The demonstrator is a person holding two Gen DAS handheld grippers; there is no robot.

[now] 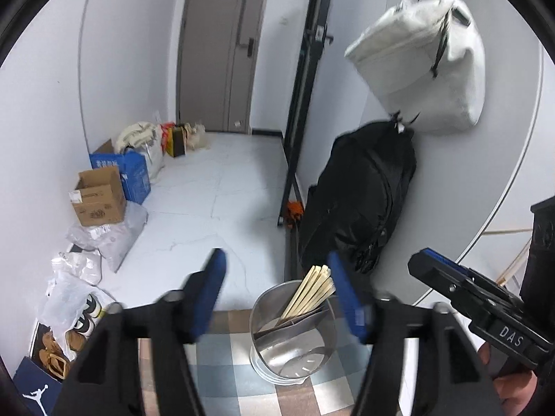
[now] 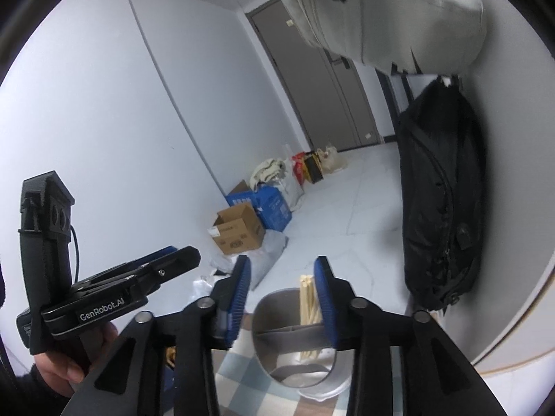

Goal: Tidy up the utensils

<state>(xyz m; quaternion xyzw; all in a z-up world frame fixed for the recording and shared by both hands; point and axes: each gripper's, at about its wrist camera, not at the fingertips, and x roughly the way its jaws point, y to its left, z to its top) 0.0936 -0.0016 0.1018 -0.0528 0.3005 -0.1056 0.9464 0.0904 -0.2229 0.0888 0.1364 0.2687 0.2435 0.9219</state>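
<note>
Left gripper (image 1: 277,270), black frame with blue finger pads: jaws wide apart, nothing between them, held above the near edge of a checked blue, white and brown tablecloth (image 1: 222,364). Round stainless-steel utensil holder (image 1: 295,339) with an inner divider stands on the cloth, just inside the left gripper's right pad. Bundle of pale wooden chopsticks (image 1: 312,291) leans in its rear compartment, tips up and toward the right. Right gripper (image 2: 281,277), same build: jaws parted, empty, poised over the holder, the chopsticks showing just beside its right pad. Black backpack (image 1: 360,194) and white fabric bag (image 1: 423,59) hang on the wall behind. Open brown cardboard box (image 1: 99,196) on the floor, well apart.
</note>
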